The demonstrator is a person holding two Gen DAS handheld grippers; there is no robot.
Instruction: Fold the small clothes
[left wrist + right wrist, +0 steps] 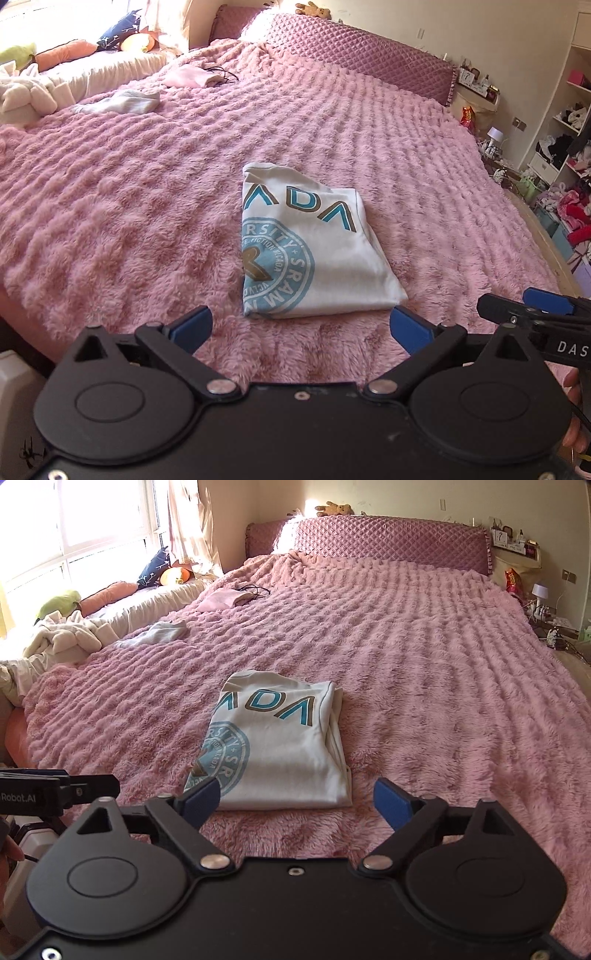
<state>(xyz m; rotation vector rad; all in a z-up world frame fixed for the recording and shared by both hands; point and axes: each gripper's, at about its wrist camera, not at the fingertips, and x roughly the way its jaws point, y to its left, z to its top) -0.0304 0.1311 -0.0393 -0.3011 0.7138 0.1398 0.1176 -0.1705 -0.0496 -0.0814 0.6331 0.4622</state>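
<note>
The white shirt [310,251] lies folded on the pink blanket [129,206]. The left claw [301,325] and right claw [297,799] are both wide open and empty, because the folding looks done.

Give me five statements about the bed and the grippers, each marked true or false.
1. The white T-shirt lies folded on the pink blanket. True.
2. The left gripper clamps the shirt. False: its fingers are spread, holding nothing.
3. The right gripper is open. True.
4. A stuffed toy sits on the headboard. True.
5. The shirt is the only garment on the blanket. False: a light garment and a pink one lie farther back.
</note>
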